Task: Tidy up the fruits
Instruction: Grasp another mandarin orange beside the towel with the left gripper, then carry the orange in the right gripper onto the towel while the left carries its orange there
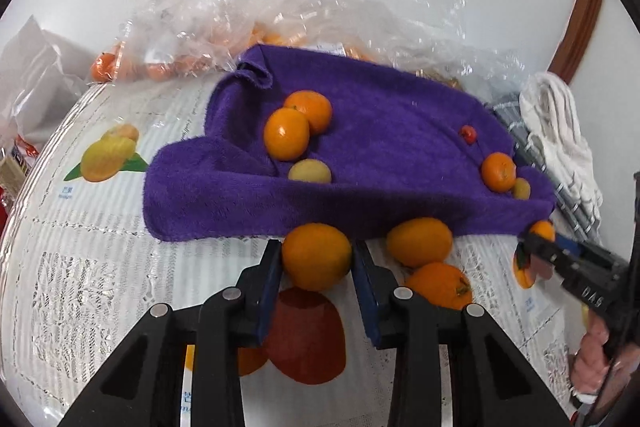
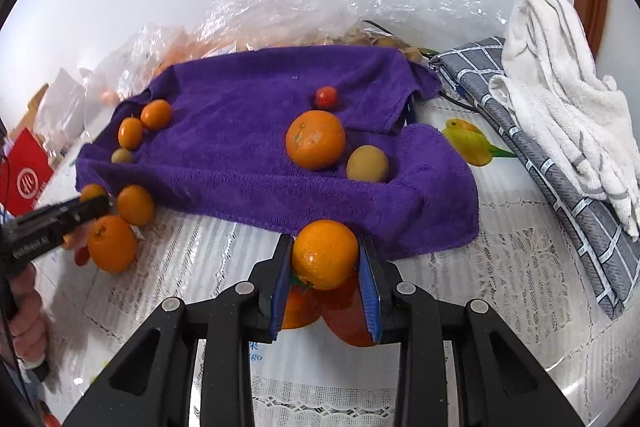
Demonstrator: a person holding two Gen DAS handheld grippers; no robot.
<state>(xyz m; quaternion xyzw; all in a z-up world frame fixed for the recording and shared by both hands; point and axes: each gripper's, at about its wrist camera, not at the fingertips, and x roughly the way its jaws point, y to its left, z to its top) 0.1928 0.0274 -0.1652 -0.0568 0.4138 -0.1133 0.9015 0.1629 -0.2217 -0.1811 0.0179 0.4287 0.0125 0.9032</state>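
My left gripper point(image 1: 317, 255) is shut on an orange point(image 1: 317, 255) just in front of the purple towel point(image 1: 360, 147), low over the table. My right gripper point(image 2: 325, 255) is shut on another orange point(image 2: 325, 254) at the towel's near edge point(image 2: 280, 199). The towel carries two oranges point(image 1: 298, 125) and a yellow-green fruit point(image 1: 310, 171) at the left, and an orange point(image 2: 315, 139), a yellow-green fruit point(image 2: 367, 163) and a small red fruit point(image 2: 326, 97) at the right. Two loose oranges point(image 1: 430, 259) lie on the tablecloth beside my left gripper.
A clear plastic bag with oranges point(image 1: 192, 39) lies behind the towel. A grey checked cloth point(image 2: 540, 155) and a white towel point(image 2: 568, 99) lie at the right. A red box point(image 2: 24, 175) stands at the left. The tablecloth point(image 1: 100, 227) has printed fruit pictures.
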